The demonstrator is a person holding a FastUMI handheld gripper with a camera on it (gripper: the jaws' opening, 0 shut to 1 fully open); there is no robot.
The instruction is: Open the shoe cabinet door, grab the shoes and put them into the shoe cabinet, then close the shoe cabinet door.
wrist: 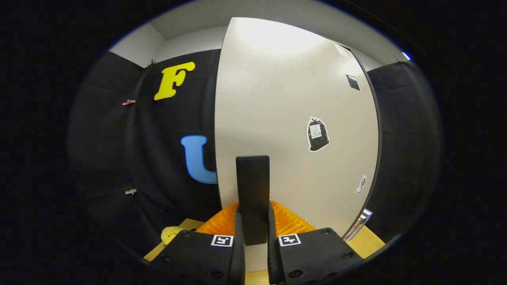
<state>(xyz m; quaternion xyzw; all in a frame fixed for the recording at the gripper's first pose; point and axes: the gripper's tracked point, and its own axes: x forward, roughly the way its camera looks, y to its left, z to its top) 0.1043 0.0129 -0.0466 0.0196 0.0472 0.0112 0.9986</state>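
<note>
The fingers (253,237) are clenched on a dark upright handle (252,198), a flat bar that rises in the lower middle of the frame with one finger pressed to each side of it. The bottom end of the handle sits down between the fingers, and how it joins the door behind cannot be made out.

That door is the shoe cabinet door (293,118), a pale, smooth panel filling the centre and right of the frame, its top washed out by glare from overhead light. Its left edge runs in a curve from the upper middle down to just left of the handle. A few stickers sit on it: a dark bag-shaped one (318,135) right of centre, a small dark one (353,82) near the upper right, and a tiny pale one (361,184) lower right; their markings are too small to tell. The inside of the cabinet is hidden behind the door.

Just beyond the fingers, low in the frame, a ribbed orange thing (291,221) peeks out on both sides of the handle; most of it is covered, so I cannot say what it is. At lower left, a small fluffy yellow object (170,234) is half cut off by the gripper body. A light wooden worktop (366,241) shows in slivers at lower left and lower right, with the edge of some striped flat item (358,225) leaning by the door's lower right corner.
</note>
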